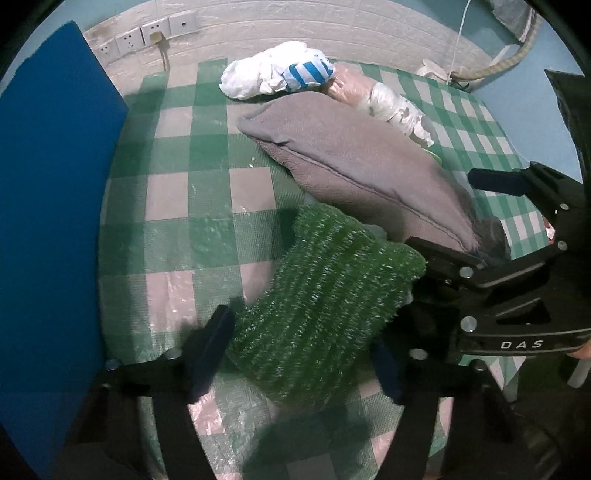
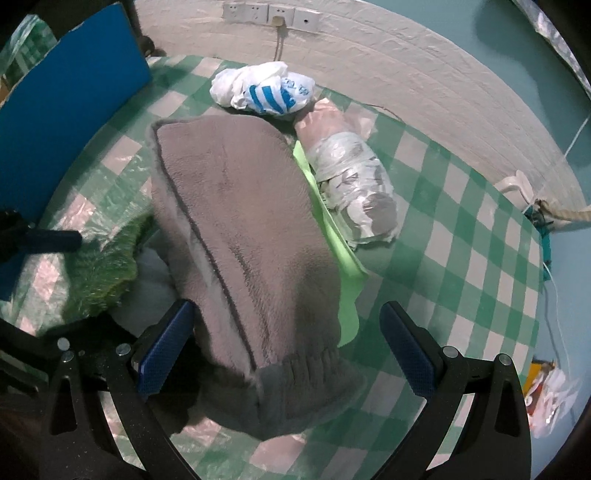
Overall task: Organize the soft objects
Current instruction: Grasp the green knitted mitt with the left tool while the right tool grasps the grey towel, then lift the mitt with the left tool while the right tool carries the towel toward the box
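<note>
The left claw (image 1: 299, 354) points steeply down over the green tufted cloth (image 1: 325, 314), its jaws partly open on either side of the cloth's near end. The left pad sits at the cloth's edge, but the blur leaves it unclear whether both pads press, so I judge this a grasp in the making rather than a firm hold. The right claw (image 2: 288, 354) stands wide open astride the near end of the grey plush cushion (image 2: 243, 236), its pads apart from the fabric. Working both ends at once likely serves to pull the two soft pieces apart, since the cushion lies partly over the green cloth.

A light green sheet (image 2: 332, 251) peeks out from under the cushion's right side. Farther off lie a white bag with blue stripes (image 2: 266, 92) and a taped plastic bundle (image 2: 351, 173). All rest on a desk (image 2: 461, 229) under a green and white checked cover. A blue board (image 1: 51, 184) stands at the left, and wall sockets (image 2: 273, 14) line the pale far wall.
</note>
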### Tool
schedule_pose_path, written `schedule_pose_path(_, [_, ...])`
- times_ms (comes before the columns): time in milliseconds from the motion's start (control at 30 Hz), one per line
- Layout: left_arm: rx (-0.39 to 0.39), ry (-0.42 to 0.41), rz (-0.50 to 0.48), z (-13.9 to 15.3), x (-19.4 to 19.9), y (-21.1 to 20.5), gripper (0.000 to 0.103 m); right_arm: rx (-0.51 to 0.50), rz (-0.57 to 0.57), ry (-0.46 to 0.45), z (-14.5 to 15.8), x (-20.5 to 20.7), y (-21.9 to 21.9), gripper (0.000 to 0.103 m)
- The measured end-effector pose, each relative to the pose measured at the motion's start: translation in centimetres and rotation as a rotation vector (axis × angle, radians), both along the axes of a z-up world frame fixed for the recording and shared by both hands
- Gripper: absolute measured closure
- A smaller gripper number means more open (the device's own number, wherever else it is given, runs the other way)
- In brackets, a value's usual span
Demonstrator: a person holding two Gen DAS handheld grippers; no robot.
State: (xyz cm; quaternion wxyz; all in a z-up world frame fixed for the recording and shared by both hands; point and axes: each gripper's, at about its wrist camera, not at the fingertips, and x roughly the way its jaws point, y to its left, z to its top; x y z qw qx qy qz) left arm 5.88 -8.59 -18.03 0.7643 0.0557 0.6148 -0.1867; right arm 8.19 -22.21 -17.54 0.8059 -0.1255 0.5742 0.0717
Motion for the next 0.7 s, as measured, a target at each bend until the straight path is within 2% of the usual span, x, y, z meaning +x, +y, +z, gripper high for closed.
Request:
schedule_pose_path(133, [-0.006, -0.003, -0.003, -0.1, 0.0, 0.2, 0.052, 0.026, 0.024, 0.032, -0.6, 0.1, 0.2, 0.02])
schedule_pose_path(200, [-0.006, -0.001, -0.002, -0.1, 0.2, 0.2, 0.073, 0.035, 0.031, 0.052, -1.1, 0.0, 0.5, 0.027])
schedule_pose_path(233, [-0.011, 0.001, -0.001, -0.1, 0.3, 0.3, 0.077, 0.036, 0.033, 0.053, -1.2, 0.0, 0.5, 0.03])
schedule_pose_path(267, [-0.015, 0.004, 0.0, -0.1, 0.3, 0.4, 0.08, 0.039, 0.034, 0.054, -1.2, -0.1, 0.5, 0.037])
schedule_pose_path(367, [-0.031, 0.008, 0.014, 0.4, 0.3, 1.3, 0.083, 0.073, 0.026, 0.067, -0.9, 0.2, 0.2, 0.055])
schedule_pose_path(467, [-0.01, -0.019, 0.019, 1.1, 0.1, 2.1, 0.085, 0.081, 0.013, 0.059, -0.3, 0.6, 0.1, 0.071])
schedule_pose_path(567, [-0.009, -0.042, 0.03, 2.0, -0.2, 2.7, 0.085, 0.095, -0.01, 0.037, 0.8, 1.1, -0.5, 0.077])
schedule_pose_path(700, [-0.014, -0.084, 0.052, 3.7, -0.5, 3.6, 0.085, 0.112, -0.019, 0.007, 1.9, 0.6, -0.7, 0.078])
